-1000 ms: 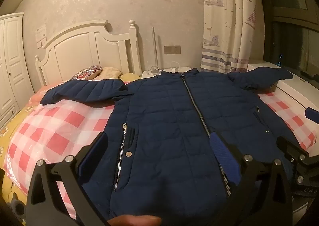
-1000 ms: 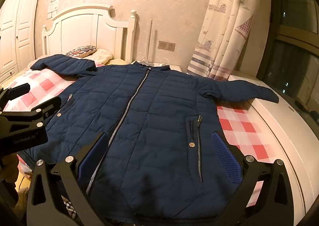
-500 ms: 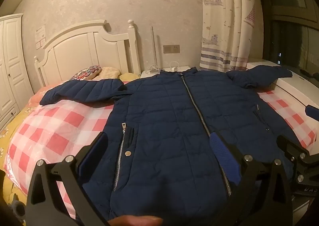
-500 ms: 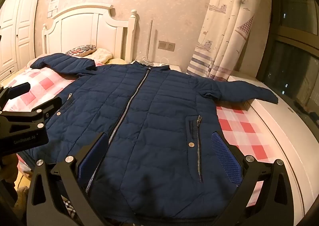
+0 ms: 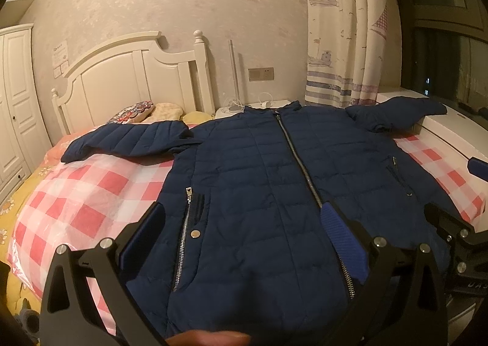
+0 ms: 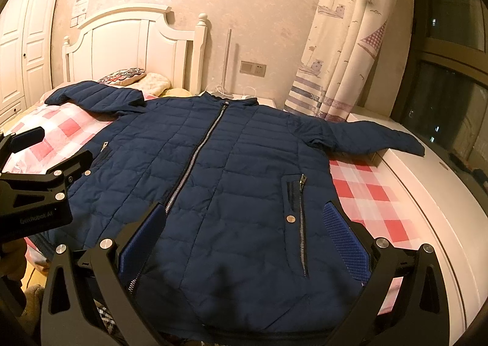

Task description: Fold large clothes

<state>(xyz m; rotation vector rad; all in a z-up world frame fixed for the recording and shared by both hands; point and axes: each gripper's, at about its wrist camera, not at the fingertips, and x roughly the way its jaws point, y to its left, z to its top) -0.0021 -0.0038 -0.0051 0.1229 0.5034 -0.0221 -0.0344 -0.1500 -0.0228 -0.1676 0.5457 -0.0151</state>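
Navy quilted zip-front jacket [image 5: 259, 181] spread flat on the pink-checked bed cover [image 5: 85, 202].
My left gripper [image 5: 244, 239] and right gripper [image 6: 244, 236] hover over its hem, jaws spread, holding nothing.

Both hand-held grippers [image 5: 244, 233] [image 6: 244, 230] wide apart, empty.

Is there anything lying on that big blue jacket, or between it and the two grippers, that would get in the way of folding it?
Nothing visible does. The jacket lies flat and zipped on the checked bedspread, with nothing on top of it. Both the left gripper and the right gripper hover open at its hem.
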